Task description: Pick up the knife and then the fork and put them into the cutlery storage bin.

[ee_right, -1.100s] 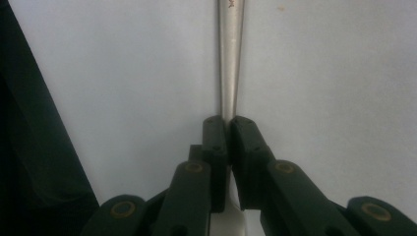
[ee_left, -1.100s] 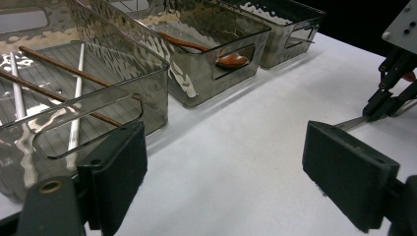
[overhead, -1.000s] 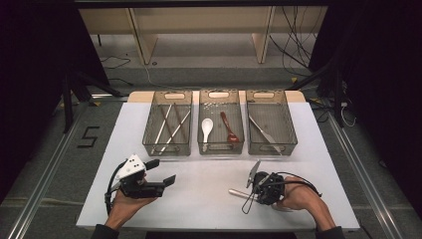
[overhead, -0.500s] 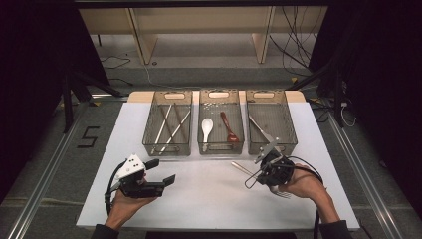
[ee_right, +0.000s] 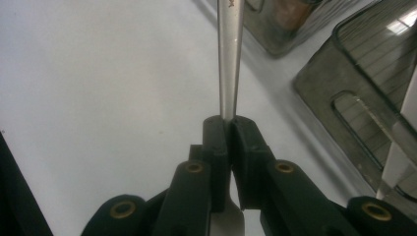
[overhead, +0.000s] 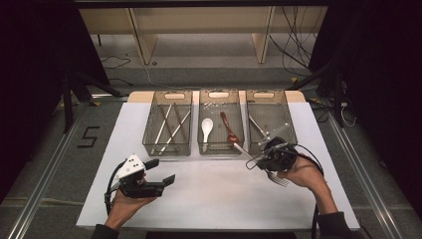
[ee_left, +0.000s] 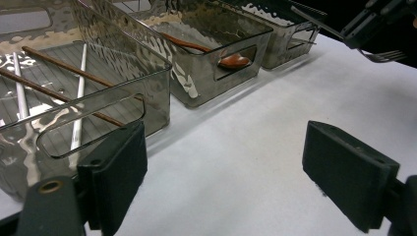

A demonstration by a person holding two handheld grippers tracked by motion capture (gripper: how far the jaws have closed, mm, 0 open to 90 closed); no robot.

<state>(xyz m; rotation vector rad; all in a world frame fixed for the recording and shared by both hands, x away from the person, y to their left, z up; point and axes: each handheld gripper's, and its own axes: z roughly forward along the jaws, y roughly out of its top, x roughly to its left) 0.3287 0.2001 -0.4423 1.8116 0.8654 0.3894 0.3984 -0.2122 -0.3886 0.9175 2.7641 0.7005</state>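
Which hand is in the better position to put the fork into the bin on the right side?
The right. The right tongs are already shut on the fork, just in front of the right bin. The left tongs are open and hold nothing, over the table's near left part, beyond the other two bins.

A dark numeral "5" [overhead: 88,137] is marked on the grey floor at about nine o'clock from the white table [overhead: 214,194], just off its left edge; nothing else is legible.
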